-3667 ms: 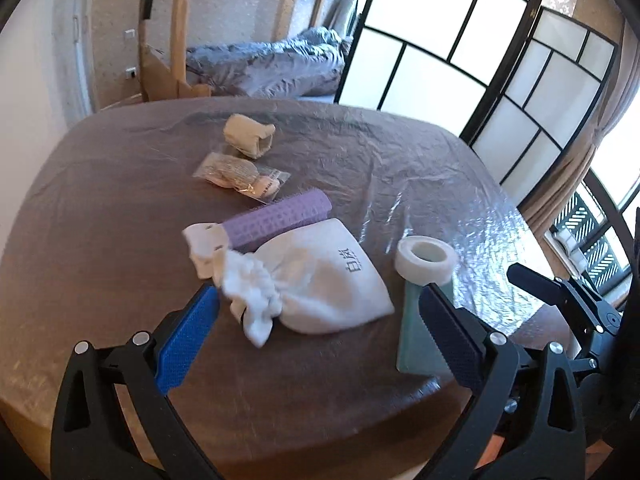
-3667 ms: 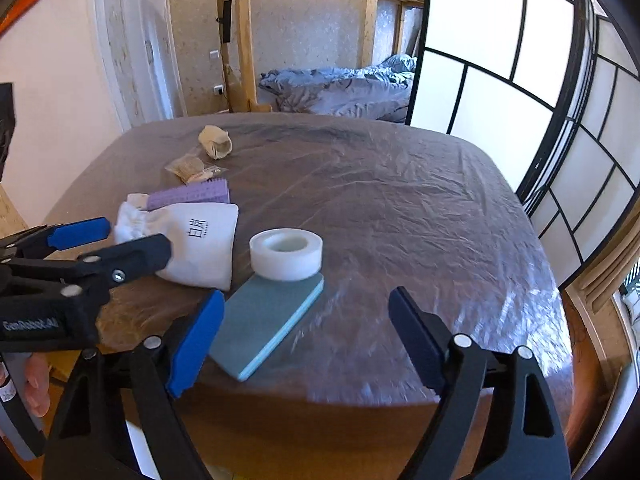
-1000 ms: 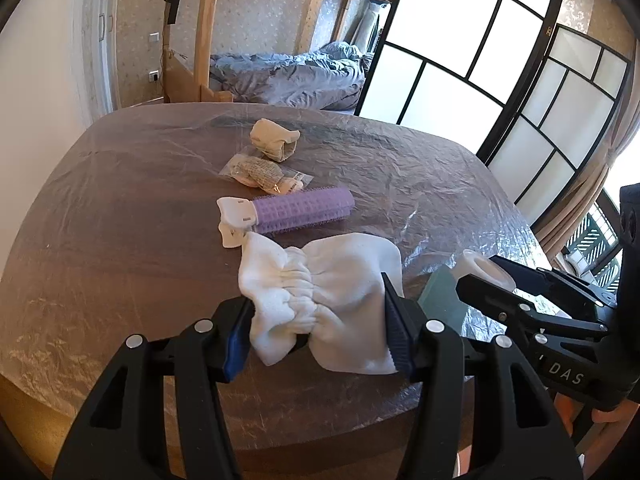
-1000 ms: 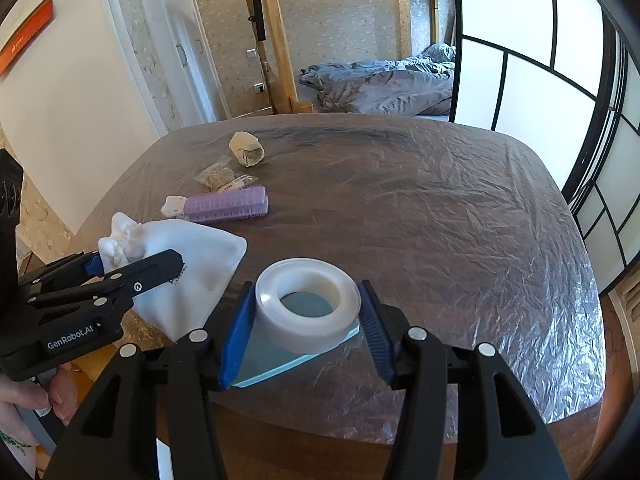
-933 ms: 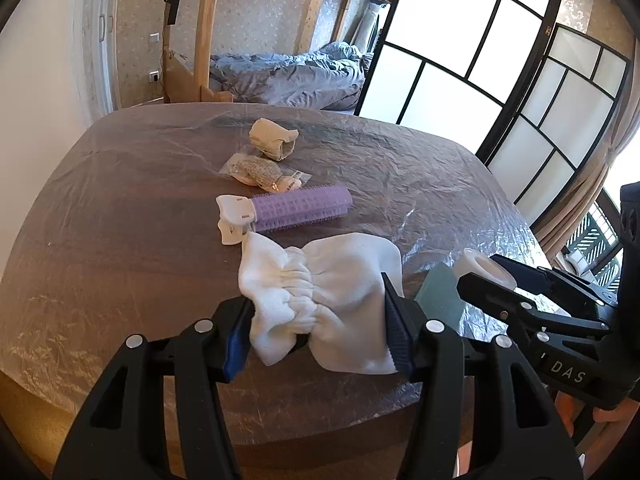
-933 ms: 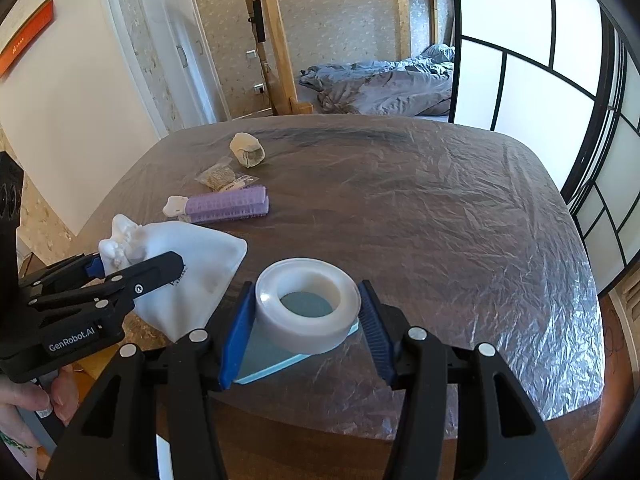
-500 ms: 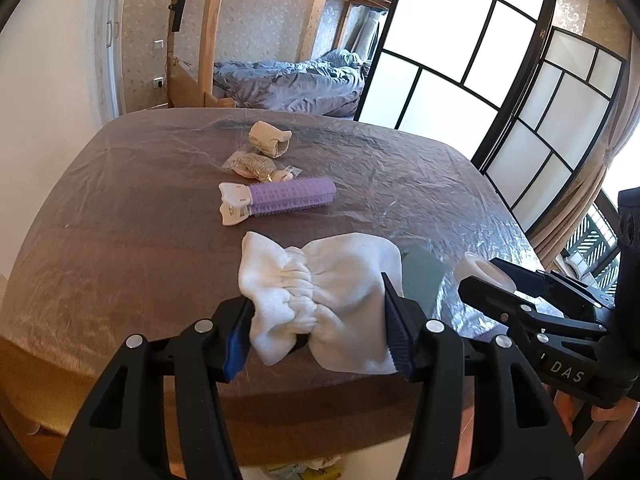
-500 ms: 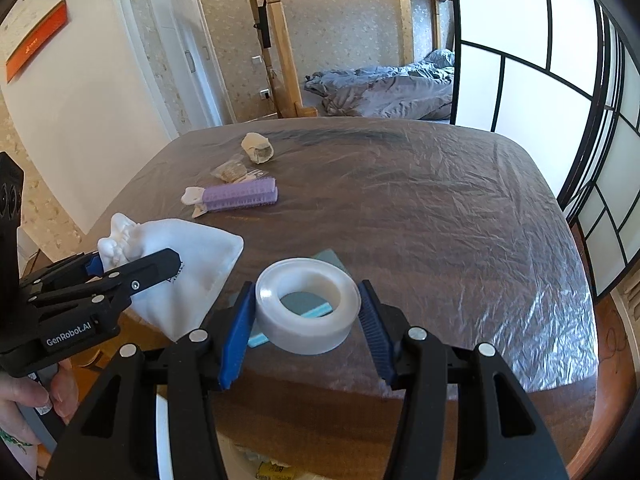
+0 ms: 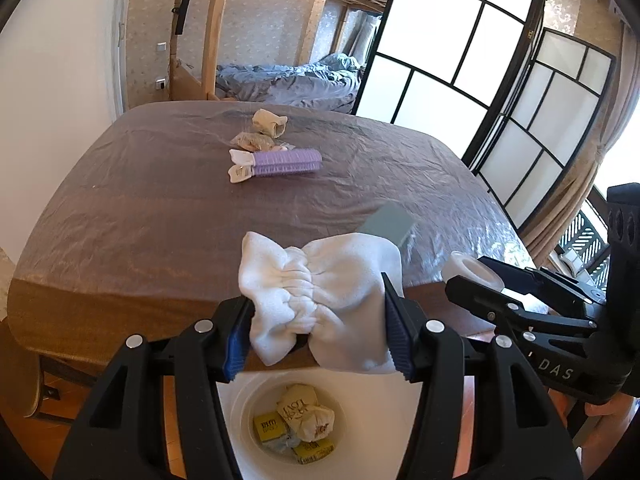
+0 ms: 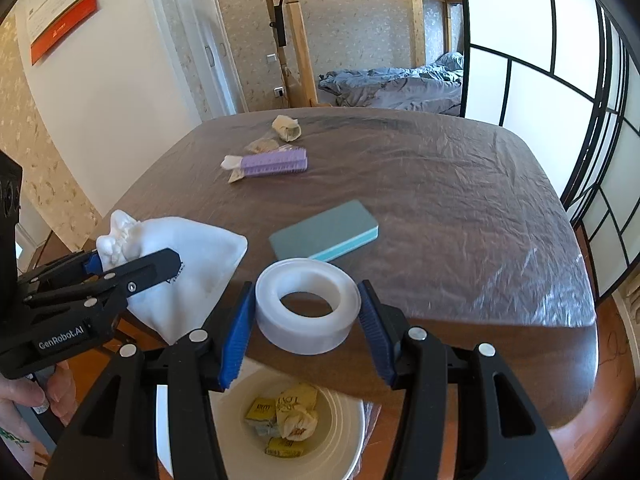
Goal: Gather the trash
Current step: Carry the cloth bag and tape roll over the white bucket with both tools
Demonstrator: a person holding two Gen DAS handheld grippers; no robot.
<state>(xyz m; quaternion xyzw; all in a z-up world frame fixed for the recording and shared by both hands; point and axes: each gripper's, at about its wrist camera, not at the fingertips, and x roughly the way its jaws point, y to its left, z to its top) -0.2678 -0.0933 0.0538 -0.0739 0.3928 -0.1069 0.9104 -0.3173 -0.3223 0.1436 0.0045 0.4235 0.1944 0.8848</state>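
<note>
**A:** What's the left gripper (image 9: 318,328) got?

**B:** A white drawstring pouch (image 9: 320,300), soft fleecy cloth, gathered into pleats at its neck. The blue ribbed pads are clamped on it from both sides, and it hangs past the near edge of the table (image 9: 132,216), above a round white bin (image 9: 360,432) on the floor. In the bin lie crumpled beige paper and small yellow wrappers.

**B:** To the right, the right gripper (image 10: 306,316) is squeezed onto a roll of clear tape (image 10: 307,304), a thick, glossy, translucent ring lying flat between the pads, also over the table's near edge and above the bin.

**A:** What has changed?

**B:** A few seconds ago both grippers stood open over the table, with pouch and tape lying on it, the tape on top of the teal block (image 10: 324,230). Now both are lifted and drawn back off the table, and the bin has come into view beneath them. The block lies bare on the table.

**A:** And the rest?

**B:** The table is dark wood with rounded corners, under wrinkled clear plastic film. Farther back lie a purple ridged roller (image 9: 286,162) with a white clip at its left end, a clear packet (image 9: 256,142) of something brownish, and a crumpled beige wad (image 9: 269,121). These have kept their places.
</note>
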